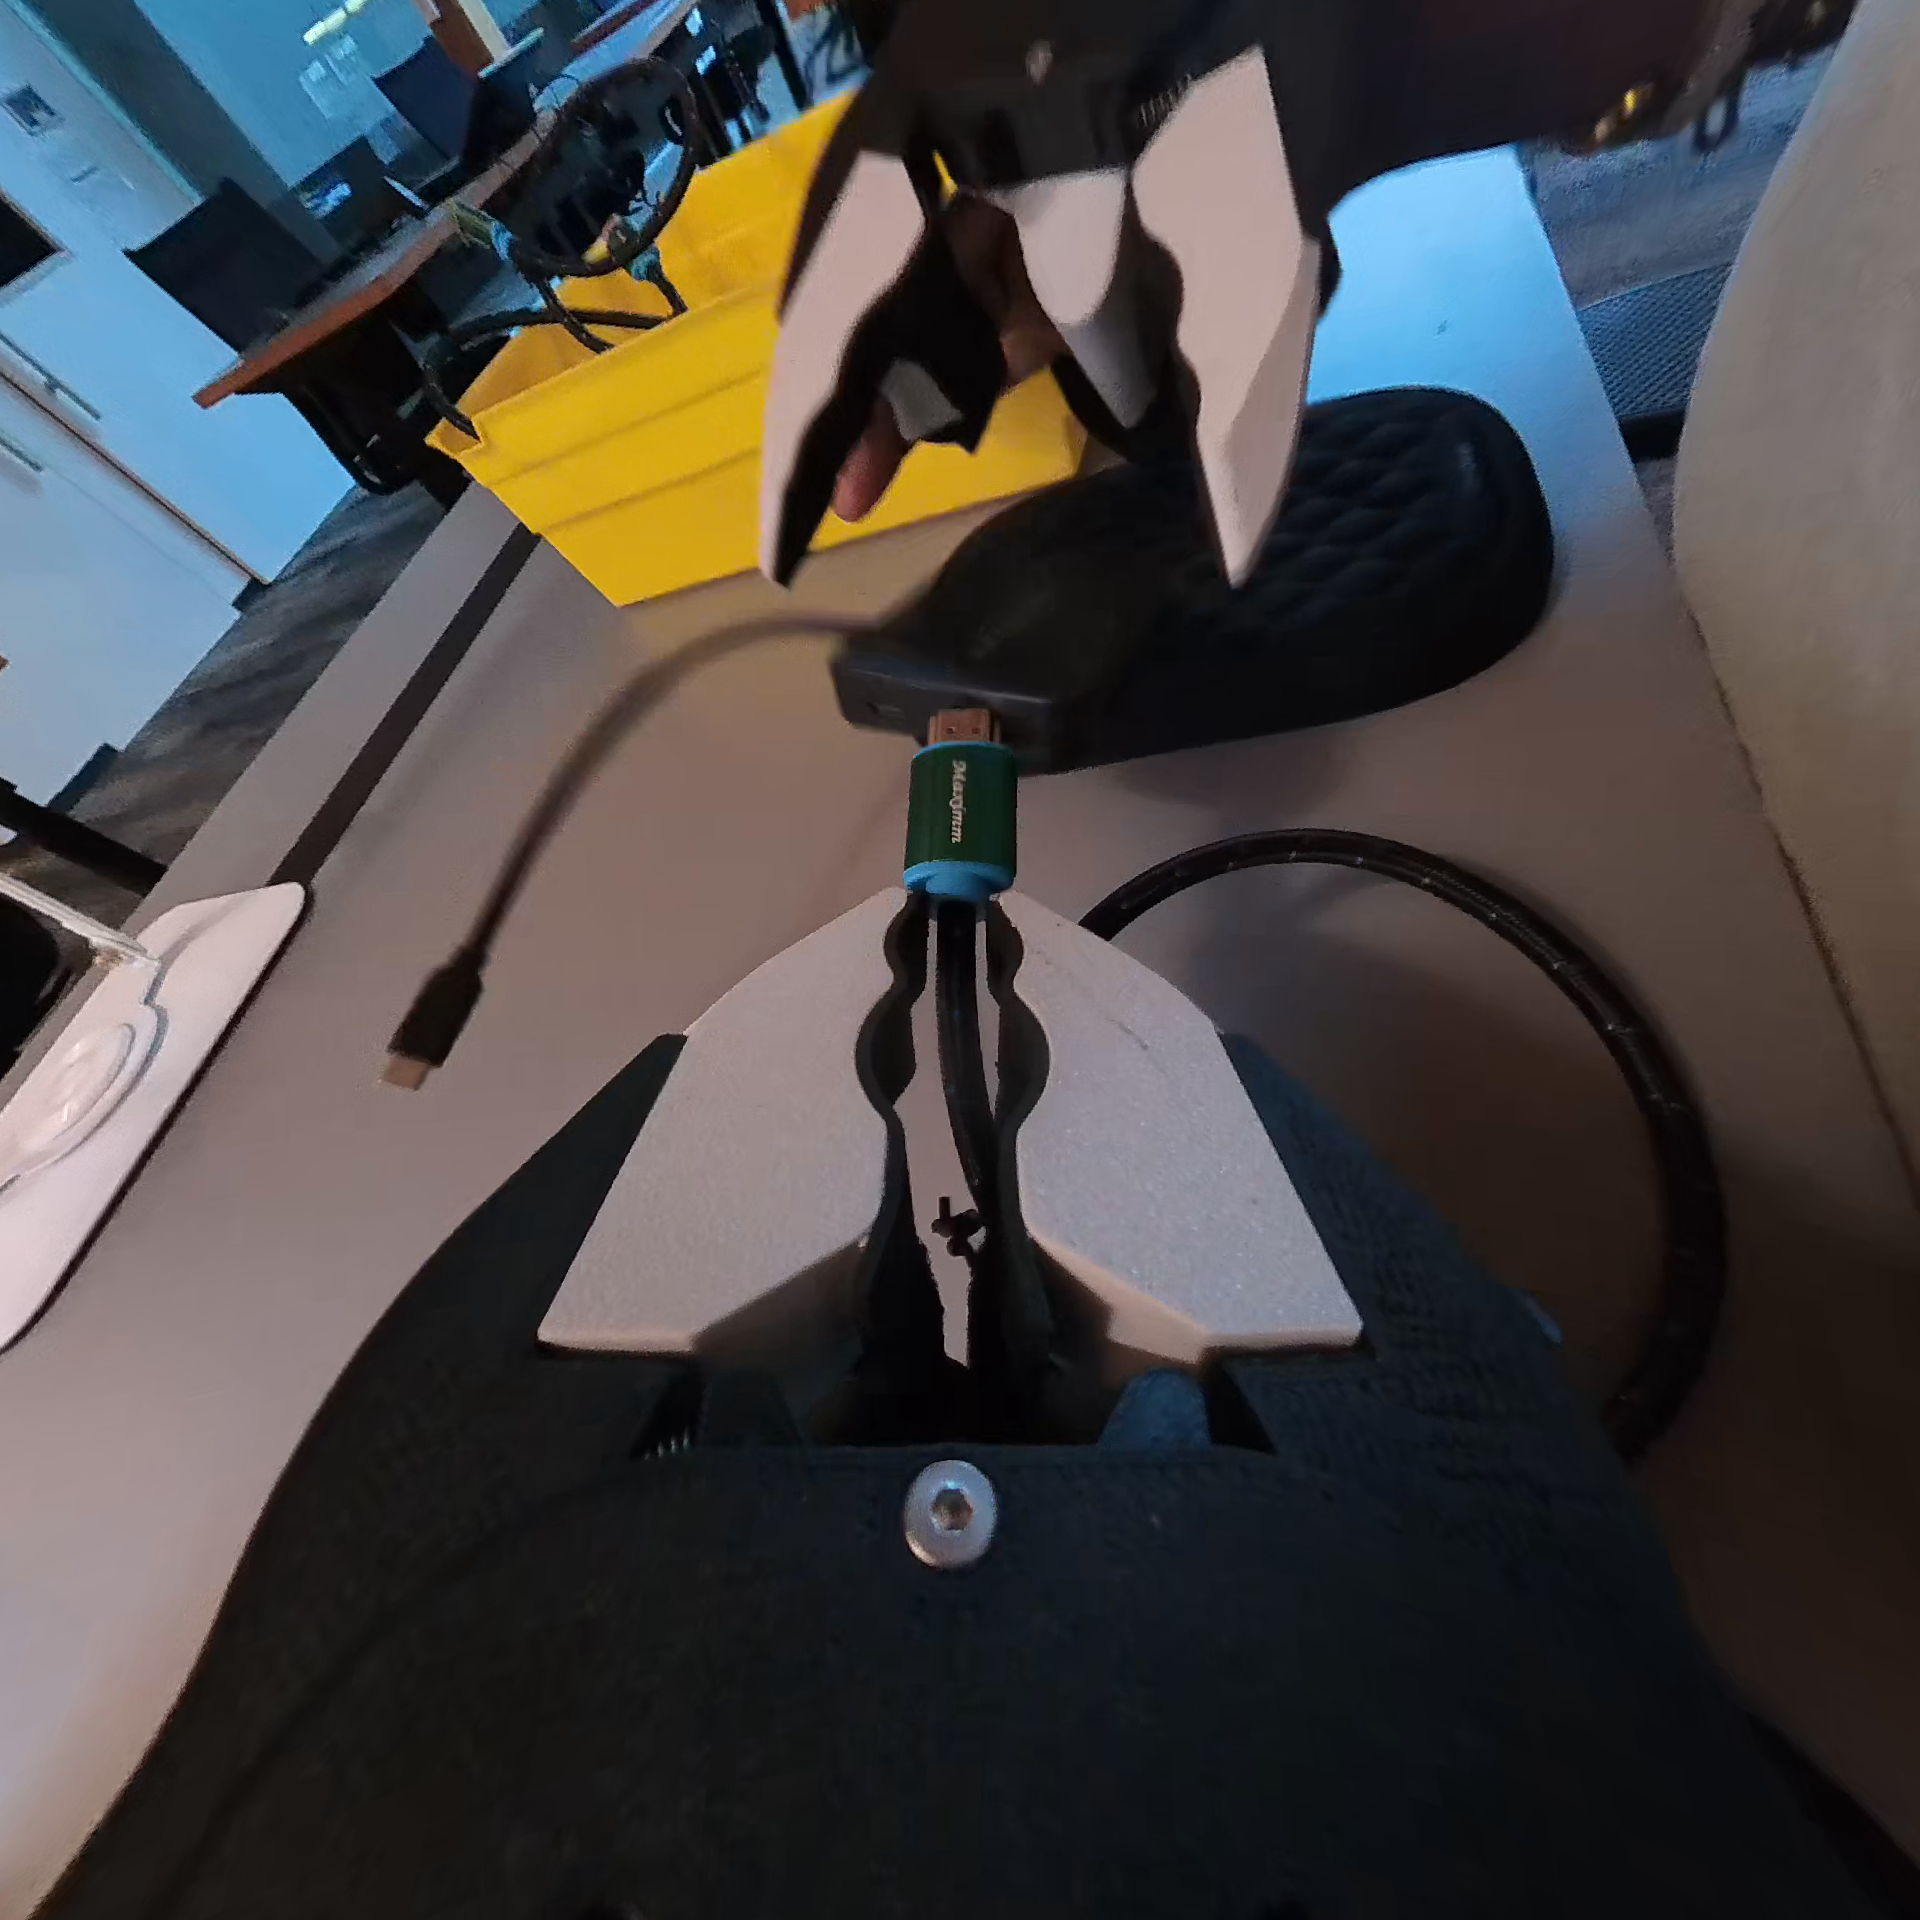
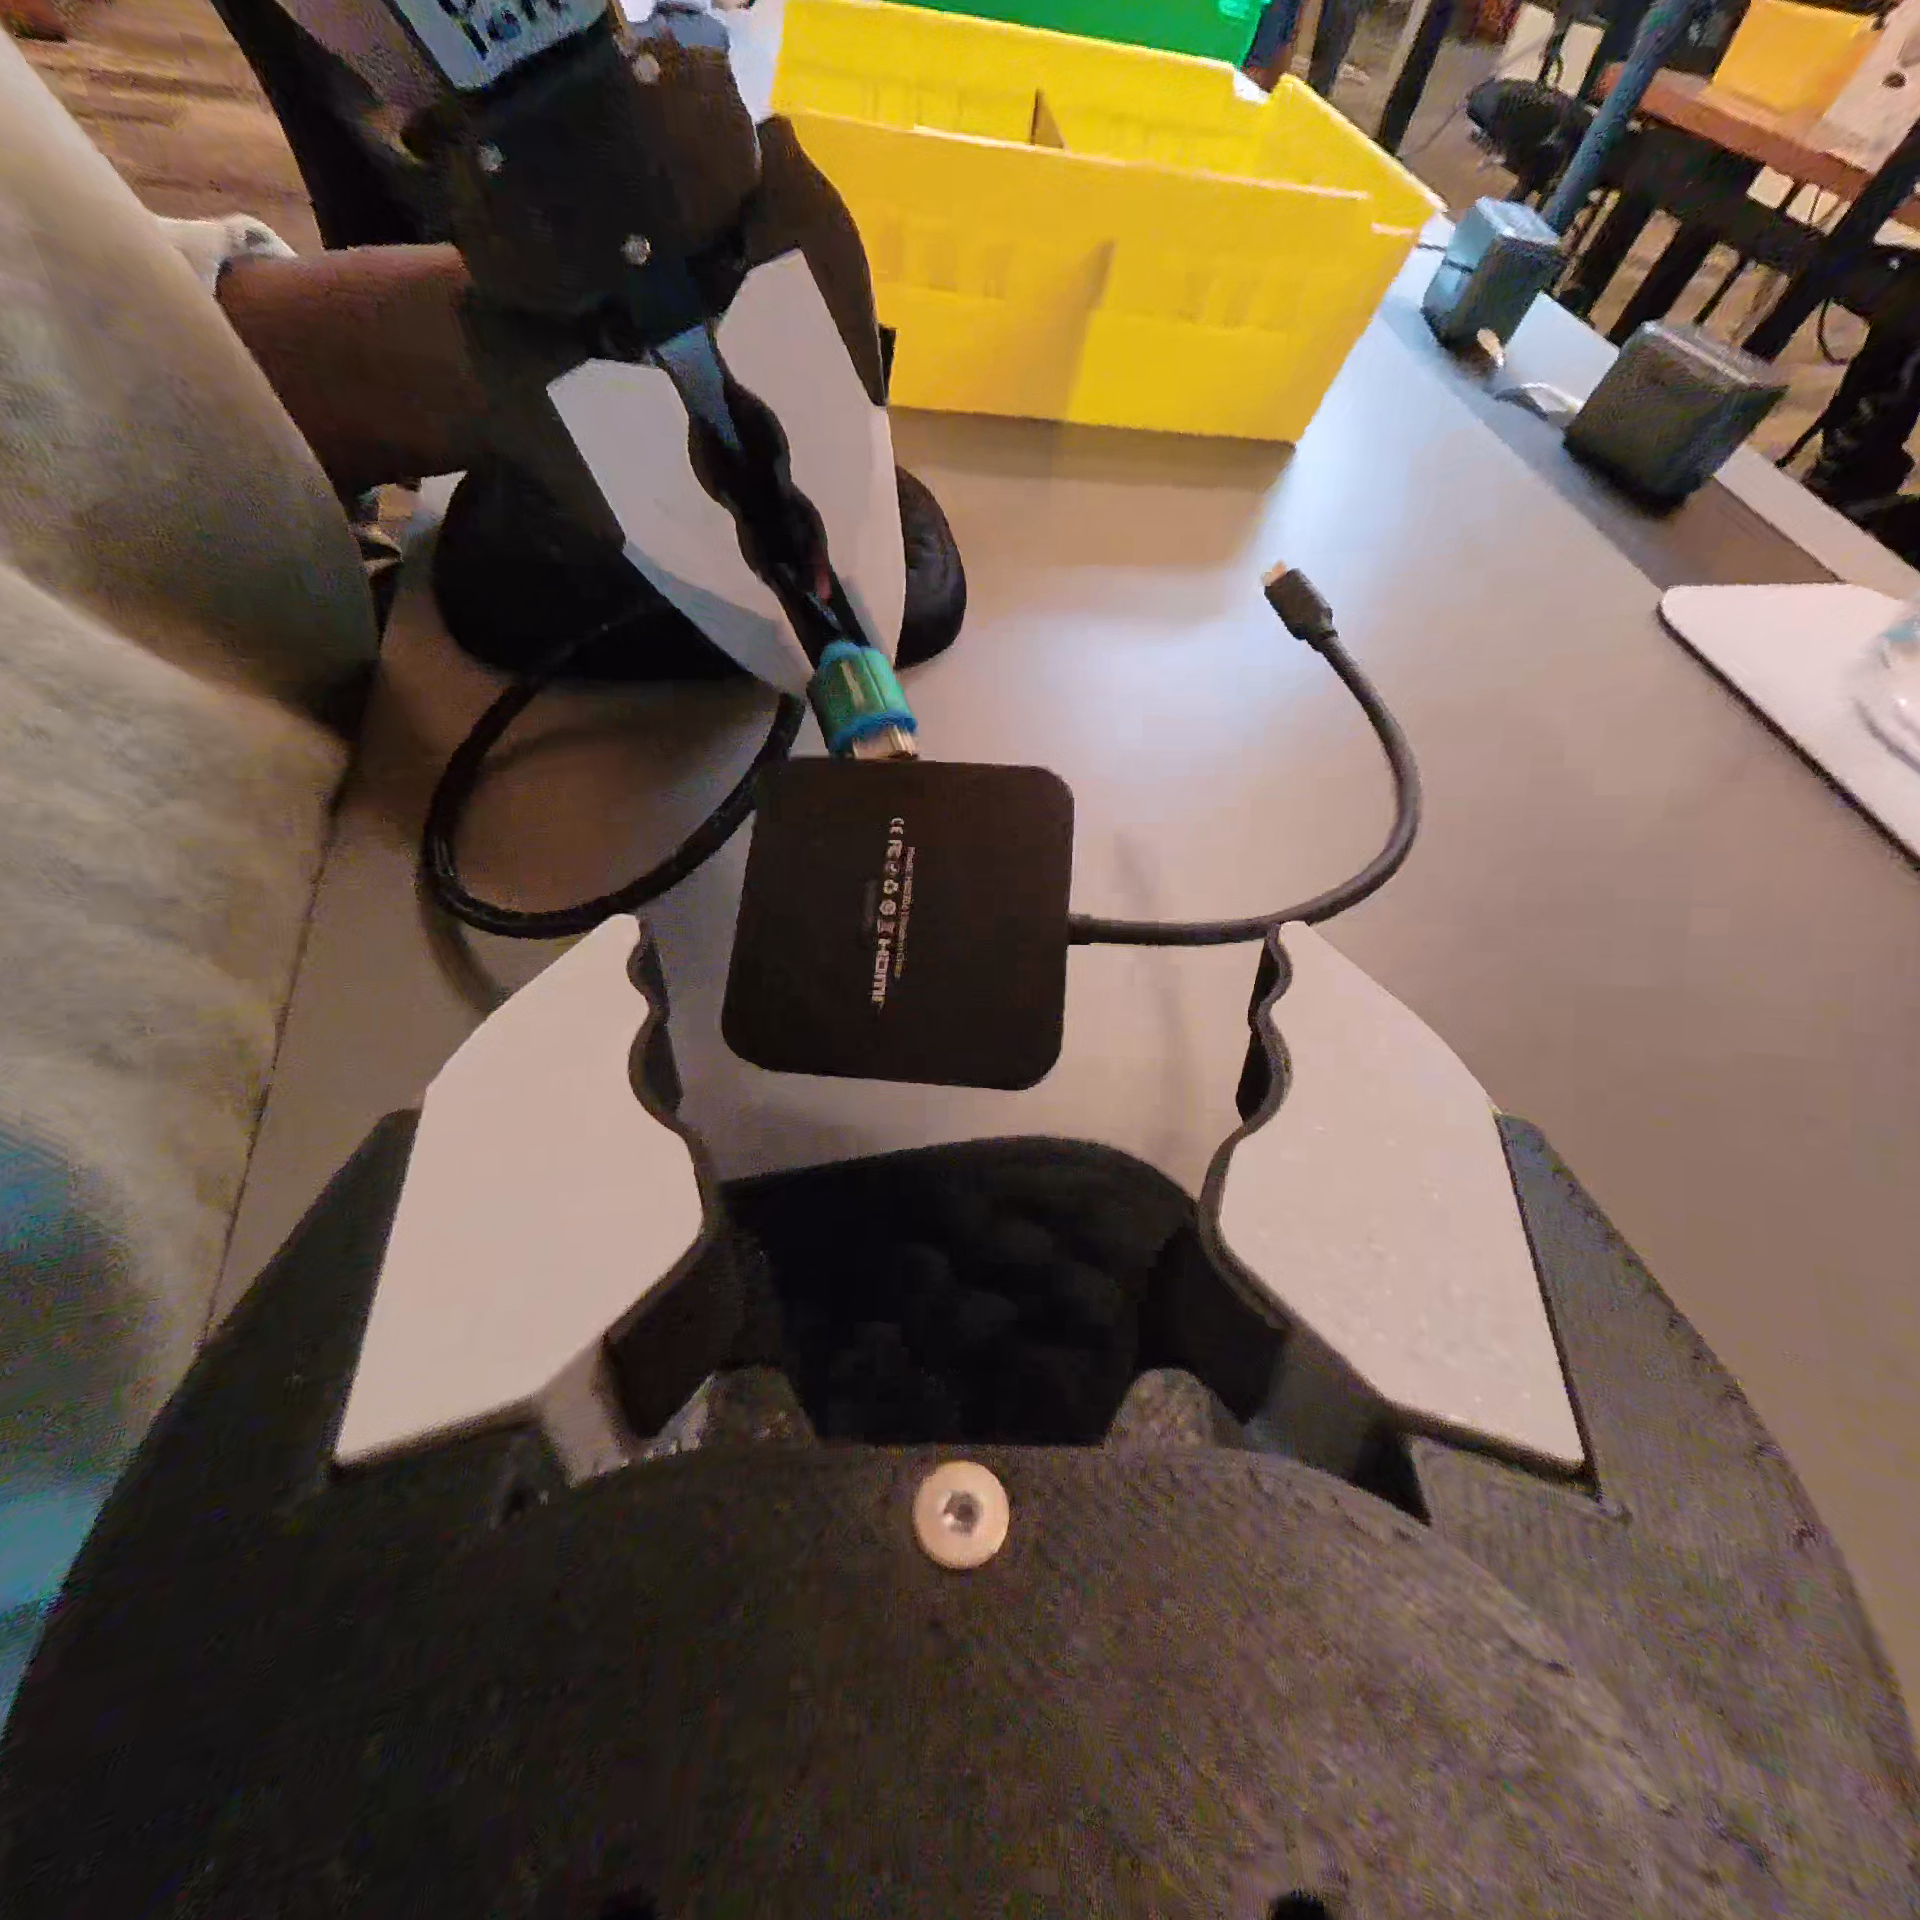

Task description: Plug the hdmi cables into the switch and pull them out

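My left gripper is shut on the black HDMI cable just behind its green plug. The plug's metal tip is at a port of the black switch; I cannot tell how deep it sits. In the right wrist view the switch lies flat on the grey table, with the plug at its far edge and the left gripper above it. My right gripper is open, its fingers straddling the switch without touching it. It also shows in the left wrist view. The switch's short lead ends in a small loose connector.
A yellow bin stands at the back of the table. A black padded wrist rest lies behind the switch. A white flat plate sits at the table's right side. Two dark small boxes stand at the far right. A person's grey sleeve borders the left. The grippers' ends are close to 8 cm from one another.
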